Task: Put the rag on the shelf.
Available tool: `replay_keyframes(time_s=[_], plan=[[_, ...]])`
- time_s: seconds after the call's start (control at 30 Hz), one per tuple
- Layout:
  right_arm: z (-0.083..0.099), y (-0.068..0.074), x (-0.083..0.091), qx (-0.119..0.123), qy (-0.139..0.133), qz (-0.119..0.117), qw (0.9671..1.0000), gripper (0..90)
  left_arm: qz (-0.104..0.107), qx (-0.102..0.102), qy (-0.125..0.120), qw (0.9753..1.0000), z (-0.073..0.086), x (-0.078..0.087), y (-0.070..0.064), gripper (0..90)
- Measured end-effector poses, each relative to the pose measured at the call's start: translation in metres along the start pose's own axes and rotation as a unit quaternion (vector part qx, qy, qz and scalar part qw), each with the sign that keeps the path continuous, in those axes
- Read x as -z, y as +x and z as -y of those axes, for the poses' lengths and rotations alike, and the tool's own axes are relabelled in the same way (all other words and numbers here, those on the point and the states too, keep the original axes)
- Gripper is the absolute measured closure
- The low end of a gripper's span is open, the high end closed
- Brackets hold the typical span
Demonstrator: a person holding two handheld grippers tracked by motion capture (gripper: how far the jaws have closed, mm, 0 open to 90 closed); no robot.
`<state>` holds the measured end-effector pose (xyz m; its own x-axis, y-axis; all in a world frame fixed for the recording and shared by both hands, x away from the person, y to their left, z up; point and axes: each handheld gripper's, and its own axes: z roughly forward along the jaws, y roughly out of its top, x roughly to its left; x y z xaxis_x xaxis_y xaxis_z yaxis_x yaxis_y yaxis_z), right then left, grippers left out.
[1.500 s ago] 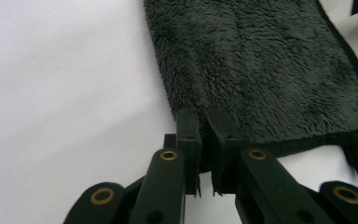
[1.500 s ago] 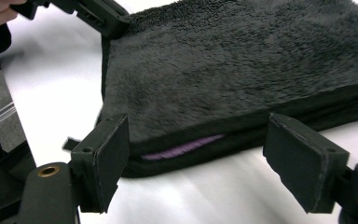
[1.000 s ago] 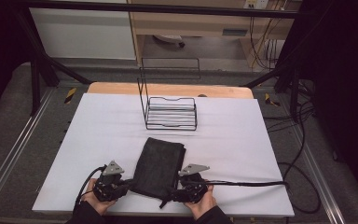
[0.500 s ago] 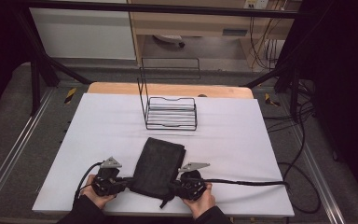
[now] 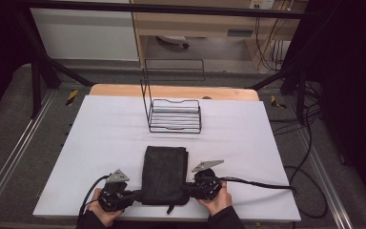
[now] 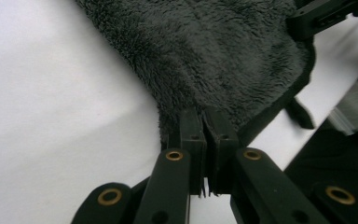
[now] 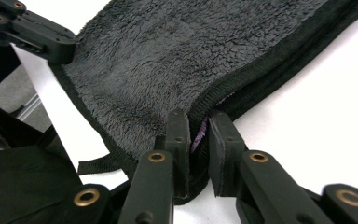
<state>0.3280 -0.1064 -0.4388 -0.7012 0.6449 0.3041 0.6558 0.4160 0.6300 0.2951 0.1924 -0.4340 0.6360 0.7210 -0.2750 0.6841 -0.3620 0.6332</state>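
Note:
A dark grey fleecy towel (image 5: 164, 172) lies folded on the white table, near the front edge. My left gripper (image 5: 136, 194) is shut on its near left corner; the left gripper view shows both jaws pressed together over the pile (image 6: 204, 122). My right gripper (image 5: 189, 187) is shut on the near right corner, its jaws pinching the black hem (image 7: 196, 127) with a trace of purple between them. A loose hem tab (image 7: 95, 163) trails off the near edge. Each gripper view also catches the other gripper (image 6: 326, 15) (image 7: 32, 31) farther off.
A black wire rack (image 5: 174, 115) with a tall back frame stands at the middle of the table beyond the towel. The table's front edge (image 5: 171, 218) runs just under my hands. A cable (image 5: 262, 183) trails right from the right gripper.
The towel has swung from a slant to lie square with the table. Both grippers kept hold of its near corners and shifted slightly with it.

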Motion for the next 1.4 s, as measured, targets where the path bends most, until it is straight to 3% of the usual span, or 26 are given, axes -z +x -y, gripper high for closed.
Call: replay_keyframes(time_s=[0.1,0.13,0.2,0.43,0.7,1.0,1.17,1.4], plan=[[0.003,-0.001,-0.006,0.010,0.003,0.002,0.9999,70.5,-0.001,-0.007,-0.006,1.0000,0.000,0.002,0.002,83.9],[0.002,-0.001,-0.004,0.021,-0.009,0.009,0.9997,60.4,-0.006,-0.017,-0.007,0.9998,0.000,0.003,0.002,78.3],[0.000,-0.004,0.002,0.027,-0.031,0.014,0.9990,52.7,-0.019,-0.035,-0.012,0.9991,-0.003,0.007,0.004,69.0],[-0.009,-0.019,0.017,0.036,-0.091,0.026,0.9949,30.6,-0.015,-0.052,-0.037,0.9979,-0.015,0.011,0.022,46.7],[-0.015,-0.041,0.026,0.029,-0.116,0.044,0.9919,10.0,-0.008,-0.055,-0.046,0.9974,-0.031,0.010,0.042,25.2],[-0.014,-0.056,0.032,0.019,-0.130,0.052,0.9900,3.5,-0.025,-0.065,-0.052,0.9962,-0.054,0.003,0.056,12.2],[-0.010,-0.061,0.035,0.011,-0.135,0.054,0.9893,2.6,-0.031,-0.064,-0.052,0.9961,-0.071,-0.003,0.062,12.3],[-0.007,-0.062,0.034,0.018,-0.135,0.061,0.9888,2.1,-0.051,-0.055,-0.055,0.9957,-0.094,-0.017,0.071,17.5]])
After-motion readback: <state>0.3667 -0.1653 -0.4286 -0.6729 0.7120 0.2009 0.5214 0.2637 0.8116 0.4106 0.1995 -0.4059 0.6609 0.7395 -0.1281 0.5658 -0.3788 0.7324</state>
